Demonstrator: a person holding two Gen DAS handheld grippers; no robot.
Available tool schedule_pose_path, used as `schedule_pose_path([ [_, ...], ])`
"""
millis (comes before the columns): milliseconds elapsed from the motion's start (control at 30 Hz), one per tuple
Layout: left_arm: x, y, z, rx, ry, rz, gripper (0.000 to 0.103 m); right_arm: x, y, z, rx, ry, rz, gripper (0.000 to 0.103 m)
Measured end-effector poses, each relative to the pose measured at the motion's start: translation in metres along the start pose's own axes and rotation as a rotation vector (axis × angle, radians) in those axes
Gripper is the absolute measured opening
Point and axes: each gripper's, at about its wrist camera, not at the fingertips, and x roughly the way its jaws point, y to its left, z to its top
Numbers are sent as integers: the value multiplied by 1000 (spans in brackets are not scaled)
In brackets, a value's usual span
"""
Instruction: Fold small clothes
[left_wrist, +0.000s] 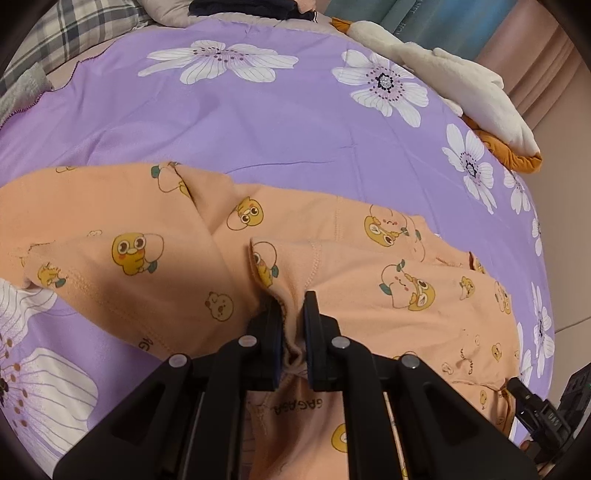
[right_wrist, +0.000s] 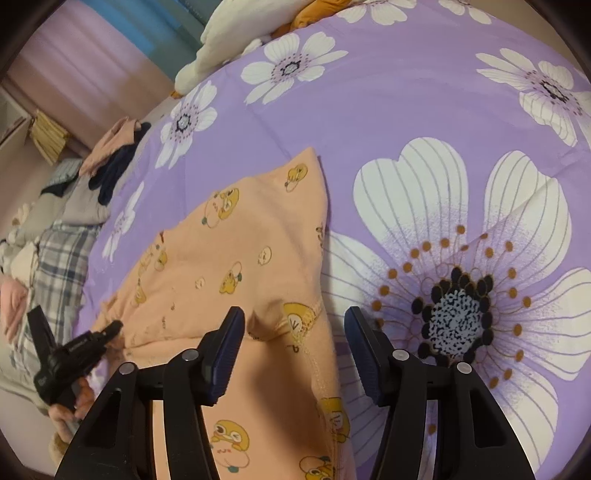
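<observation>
The peach garment (left_wrist: 177, 236) printed with yellow cartoon ducks lies rumpled and partly folded on my near side, one bunched fold lifted.

We read "GAGAGA", upside down, printed in dark letters on the orange garment (left_wrist: 299, 406) just below the left claw (left_wrist: 293, 314), and part of the same word, "AG", shows on that cloth at the claw's left. On the black body of the other claw (left_wrist: 543, 413), at the lower right of the left wrist view, small pale letters look like "DAS", though we cannot be sure. Its lettering in the right wrist view is too blurred to read.
</observation>
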Motion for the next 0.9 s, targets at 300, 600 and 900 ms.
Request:
schedule_pose_path([
  [300, -14, -4, 6, -15, -21, -33, 9, -15, -4, 3, 10, -59, 4, 8],
  [600, 1, -2, 0, 32, 19, 33, 10, 0, -9, 3, 12, 13, -57, 9],
  [900, 2, 0, 2, 23, 29, 23, 10, -2, -8, 60, 6, -57, -7, 57],
])
